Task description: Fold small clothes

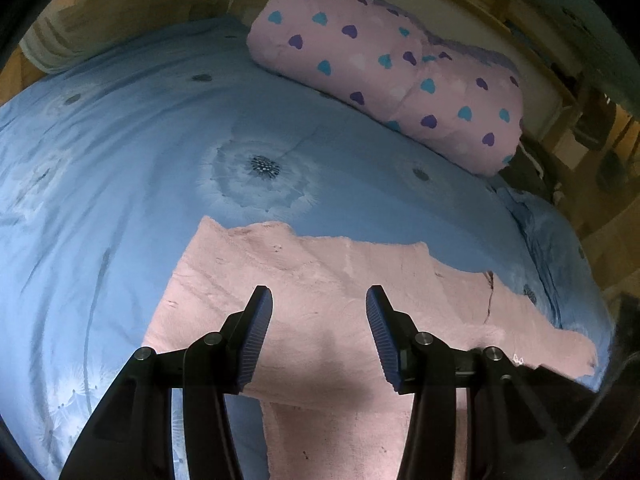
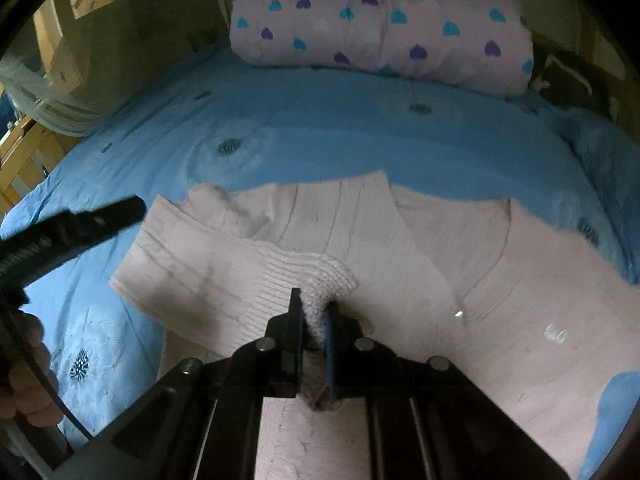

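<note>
Blue bed [image 1: 120, 152] lies under everything; my right tongs [image 2: 314, 320] clamp the pink sweater's [image 2: 400, 240] knit cuff to carry that sleeve across, while my left tongs [image 1: 320, 320] hover apart, empty, above it.

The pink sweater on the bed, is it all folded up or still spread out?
Mostly spread out. The pink sweater lies flat on the blue bedcover; only one sleeve lies across it, its cuff pinched in the right gripper.

Pale pink knit sweater [image 2: 420, 264], ribbed, spread mostly flat on the blue bedspread. One sleeve [image 2: 224, 268] folded across the body, its cuff bunched, lifted and pinched. V-neck visible.
</note>
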`<state>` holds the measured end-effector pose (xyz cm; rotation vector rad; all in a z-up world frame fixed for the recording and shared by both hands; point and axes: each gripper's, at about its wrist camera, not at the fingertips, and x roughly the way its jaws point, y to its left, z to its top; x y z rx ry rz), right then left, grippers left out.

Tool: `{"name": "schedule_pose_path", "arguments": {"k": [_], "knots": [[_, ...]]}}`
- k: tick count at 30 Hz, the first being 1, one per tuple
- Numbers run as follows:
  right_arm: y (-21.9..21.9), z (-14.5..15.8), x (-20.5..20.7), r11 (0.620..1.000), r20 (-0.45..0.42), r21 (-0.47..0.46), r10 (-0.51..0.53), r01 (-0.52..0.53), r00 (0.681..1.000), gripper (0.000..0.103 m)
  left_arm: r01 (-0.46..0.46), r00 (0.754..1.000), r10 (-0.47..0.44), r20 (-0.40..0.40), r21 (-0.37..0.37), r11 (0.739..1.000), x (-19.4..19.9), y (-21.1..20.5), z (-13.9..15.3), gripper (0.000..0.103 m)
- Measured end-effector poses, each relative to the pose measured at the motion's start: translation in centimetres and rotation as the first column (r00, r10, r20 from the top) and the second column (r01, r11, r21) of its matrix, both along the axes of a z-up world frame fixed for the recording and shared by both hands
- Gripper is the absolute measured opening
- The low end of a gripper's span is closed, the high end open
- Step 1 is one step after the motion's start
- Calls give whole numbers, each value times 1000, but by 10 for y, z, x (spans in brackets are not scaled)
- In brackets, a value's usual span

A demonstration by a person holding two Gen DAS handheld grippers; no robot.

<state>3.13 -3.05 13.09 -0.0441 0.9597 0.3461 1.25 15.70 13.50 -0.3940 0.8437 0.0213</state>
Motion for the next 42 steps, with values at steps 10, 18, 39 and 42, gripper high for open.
{"name": "schedule_pose_path", "arguments": {"k": [10, 18, 39, 42], "knots": [[-44, 31, 3, 997, 64, -80, -18, 24, 998, 9, 53, 998, -52, -26, 24, 998, 14, -13, -10, 26], [-102, 41, 5, 990, 91, -101, -86, 95, 992, 9, 131, 989, -126, -72, 64, 989, 19, -35, -23, 26], [-264, -50, 14, 959, -88, 3, -281, 282, 956, 10, 190, 973, -150, -174, 241, 952, 32, -72, -87, 26], [-272, -53, 16, 953, -109, 44, -292, 298, 950, 10, 188, 975, -146, -166, 279, 942, 32, -77, -88, 26]]}}
